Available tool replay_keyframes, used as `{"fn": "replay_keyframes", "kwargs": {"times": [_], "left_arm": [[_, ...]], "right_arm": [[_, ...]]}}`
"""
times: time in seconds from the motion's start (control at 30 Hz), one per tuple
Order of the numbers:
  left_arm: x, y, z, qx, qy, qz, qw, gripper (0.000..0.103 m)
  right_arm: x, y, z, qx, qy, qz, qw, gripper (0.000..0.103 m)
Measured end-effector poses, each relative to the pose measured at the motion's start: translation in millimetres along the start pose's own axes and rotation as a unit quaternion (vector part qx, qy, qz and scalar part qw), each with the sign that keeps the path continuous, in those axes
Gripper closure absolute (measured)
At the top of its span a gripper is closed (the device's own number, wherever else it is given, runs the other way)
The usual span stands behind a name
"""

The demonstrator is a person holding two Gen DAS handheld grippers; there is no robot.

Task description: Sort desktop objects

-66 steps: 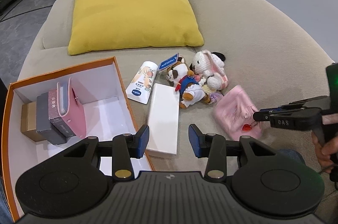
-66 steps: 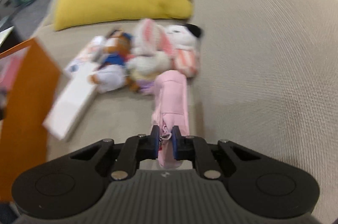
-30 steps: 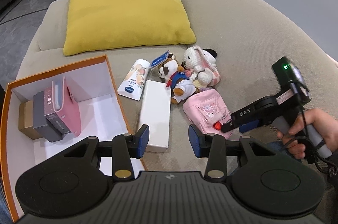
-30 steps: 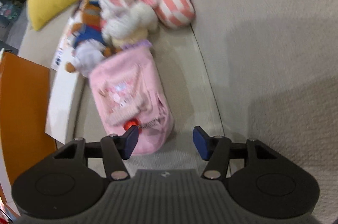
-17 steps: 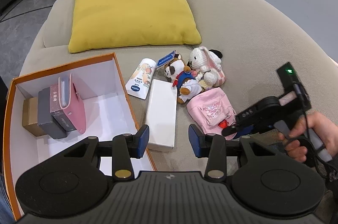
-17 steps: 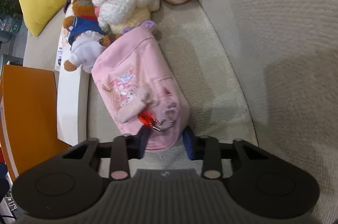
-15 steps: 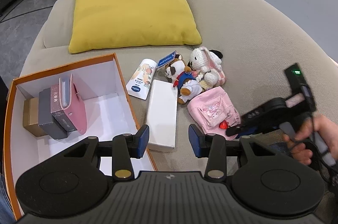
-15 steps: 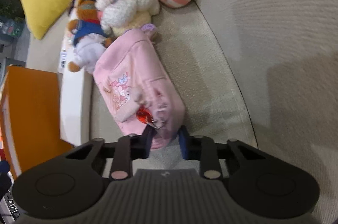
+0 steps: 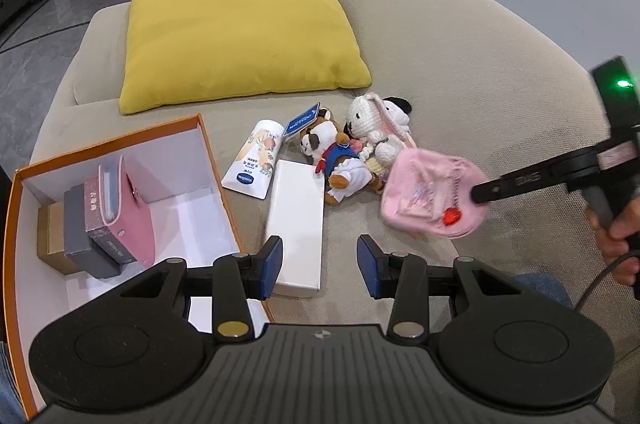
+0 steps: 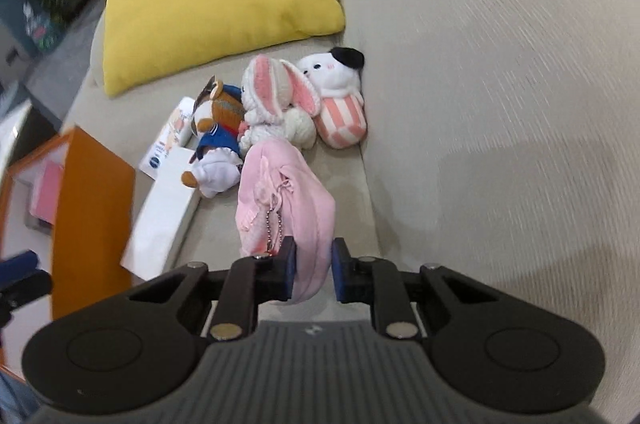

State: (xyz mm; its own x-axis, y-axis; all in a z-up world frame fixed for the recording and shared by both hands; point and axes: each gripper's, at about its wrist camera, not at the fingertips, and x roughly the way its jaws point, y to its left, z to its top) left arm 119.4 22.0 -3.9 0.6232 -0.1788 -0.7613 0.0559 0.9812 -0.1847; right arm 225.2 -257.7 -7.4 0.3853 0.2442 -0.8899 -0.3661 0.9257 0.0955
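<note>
Left wrist view: the left gripper (image 9: pixel 319 272) hangs with its jaws apart and nothing between them, above the near end of a long white box (image 9: pixel 297 228) lying on the beige sofa (image 9: pixel 460 72). Left of it sits the orange box (image 9: pixel 120 152), holding a pink wallet (image 9: pixel 134 208) and grey cases against its far-left wall. Right of the white box, the right gripper (image 9: pixel 480 192) grips a pink pouch (image 9: pixel 430 198), which looks raised off the cushion. Beyond lie a cream tube (image 9: pixel 256 160), plush toys (image 9: pixel 356 148) and a yellow pillow (image 9: pixel 236 24).

Right wrist view: the right gripper's (image 10: pixel 314 274) jaws are clamped on the pouch's (image 10: pixel 284 192) near end; its bead chain (image 10: pixel 274 224) dangles by the left finger.
</note>
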Motion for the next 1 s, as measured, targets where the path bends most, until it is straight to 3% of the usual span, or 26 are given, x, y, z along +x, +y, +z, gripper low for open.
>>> {"fn": "replay_keyframes", "kwargs": {"times": [0.2,0.37,0.47,0.63,0.77,0.93,1.0], "left_arm": [[4,5,3,-0.005,0.003,0.009,0.9999,0.055],[10,6,4,-0.003,0.011,0.011,0.9999,0.055],[12,8,6,0.0,0.012,0.011,0.9999,0.055],[14,7,10,0.003,0.009,0.004,0.9999,0.055],[19,0,11,0.011,0.009,-0.007,0.9999,0.055],[19,-5,13,0.015,0.008,-0.014,0.9997,0.055],[17,-3,14,0.013,0.007,-0.012,0.9998,0.055]], "right_arm": [[38,26,5,-0.038,0.007,-0.01,0.999,0.083],[49,25,-2,-0.011,-0.012,0.034,0.999,0.083],[45,25,-2,-0.024,-0.002,0.036,0.999,0.083],[18,27,-2,-0.111,0.022,-0.008,0.994,0.083],[5,29,-10,-0.203,0.078,-0.06,0.974,0.083],[16,43,-22,-0.307,0.158,-0.117,0.931,0.083],[29,46,-22,-0.322,0.173,-0.129,0.922,0.083]]}}
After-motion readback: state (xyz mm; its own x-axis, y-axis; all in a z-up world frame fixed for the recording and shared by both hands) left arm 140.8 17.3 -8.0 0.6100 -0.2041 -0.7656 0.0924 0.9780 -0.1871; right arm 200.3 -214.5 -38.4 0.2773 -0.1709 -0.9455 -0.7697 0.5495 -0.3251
